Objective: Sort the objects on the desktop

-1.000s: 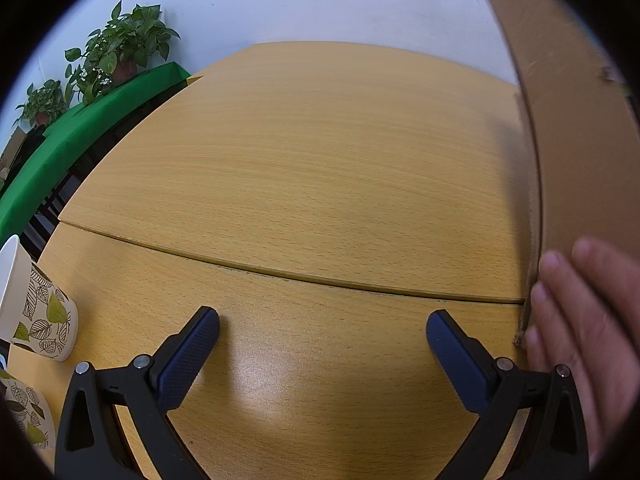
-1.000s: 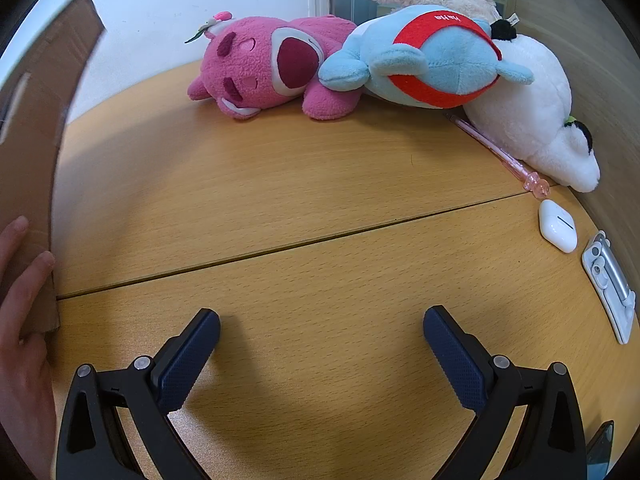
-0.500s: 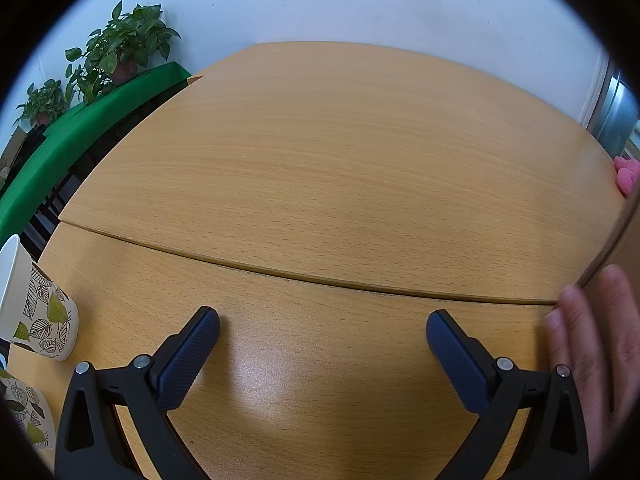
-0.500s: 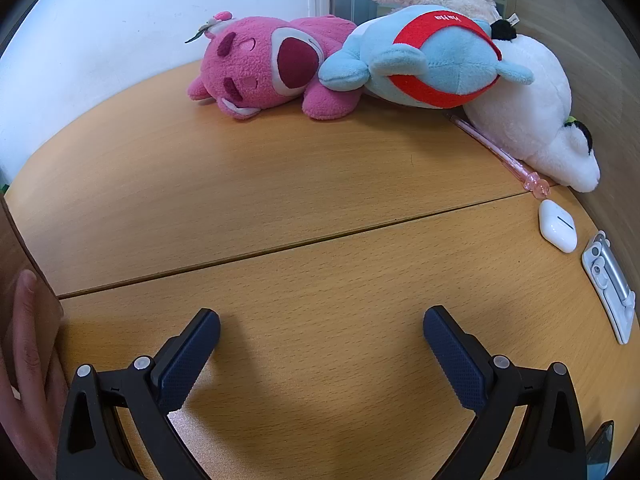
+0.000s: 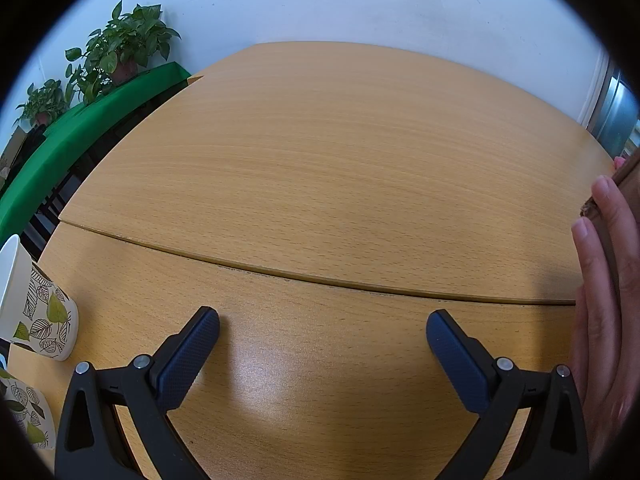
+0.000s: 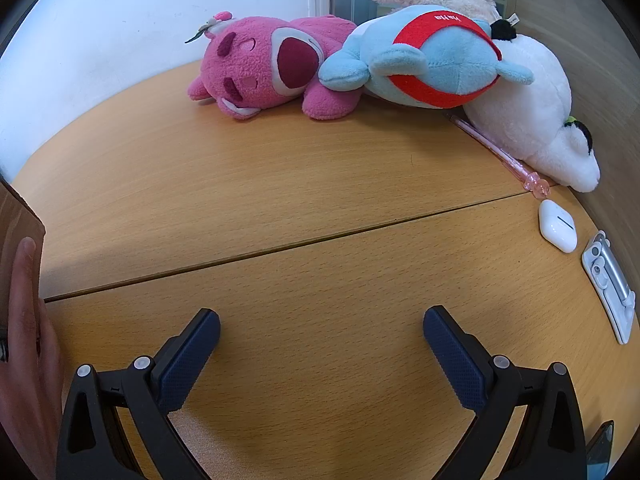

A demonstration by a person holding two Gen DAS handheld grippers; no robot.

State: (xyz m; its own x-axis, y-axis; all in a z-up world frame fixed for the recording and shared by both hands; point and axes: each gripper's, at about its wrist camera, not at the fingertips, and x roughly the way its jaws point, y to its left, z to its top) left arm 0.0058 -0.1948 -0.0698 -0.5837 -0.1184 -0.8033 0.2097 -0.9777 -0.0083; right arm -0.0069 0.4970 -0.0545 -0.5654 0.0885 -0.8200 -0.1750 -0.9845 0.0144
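Observation:
In the right wrist view a pink plush bear (image 6: 268, 68), a blue and red plush (image 6: 432, 56) and a white plush (image 6: 532, 112) lie at the far edge of the wooden desk (image 6: 280, 200). A pink pen (image 6: 496, 148), a white earbud case (image 6: 557, 226) and a silver clip (image 6: 610, 284) lie at the right. My right gripper (image 6: 322, 344) is open and empty above the desk. My left gripper (image 5: 322, 346) is open and empty. Two leaf-patterned paper cups (image 5: 36, 312) stand at its left.
A bare hand (image 5: 604, 300) holds a brown cardboard piece (image 5: 628, 176) between the two grippers; it also shows at the left edge of the right wrist view (image 6: 18, 232). Potted plants (image 5: 124, 48) and a green ledge (image 5: 80, 120) lie beyond the desk's left edge.
The hand has swung the cardboard piece down and out of the middle, so the wall and desk behind it now show. Both grippers have stayed still and open.

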